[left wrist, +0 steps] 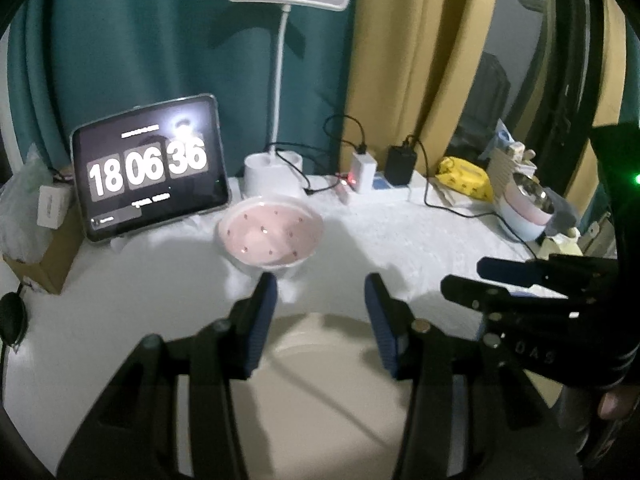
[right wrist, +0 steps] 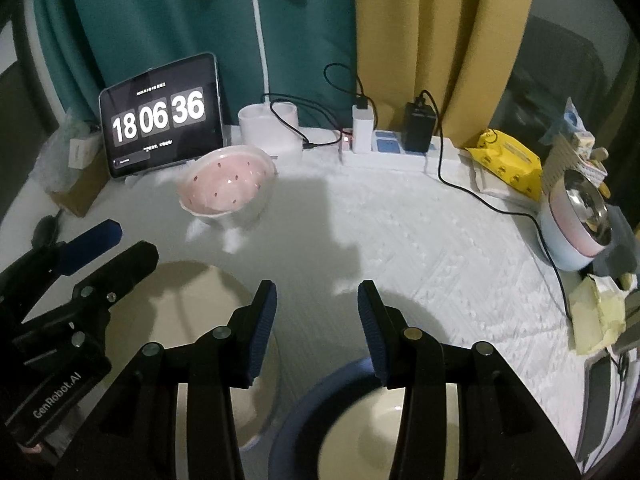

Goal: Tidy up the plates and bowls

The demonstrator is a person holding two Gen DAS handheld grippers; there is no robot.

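Hovering part-open and empty: left gripper (left wrist: 320, 292) over cream round plate (left wrist: 320, 380); right gripper (right wrist: 317, 300), blue-rimmed plate (right wrist: 296, 412) at 6 o'clock.

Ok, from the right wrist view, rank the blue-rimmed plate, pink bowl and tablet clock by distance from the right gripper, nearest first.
1. Blue-rimmed plate, directly beneath the right gripper.
2. Pink bowl, ahead, to the left.
3. Tablet clock, behind the bowl, against the curtain.

My white-covered table (right wrist: 400, 240) carries a pink bowl (right wrist: 228, 184), cream plate (right wrist: 192, 300), blue-rimmed plate (right wrist: 296, 420), tablet (right wrist: 160, 120) and power strip (right wrist: 400, 152)
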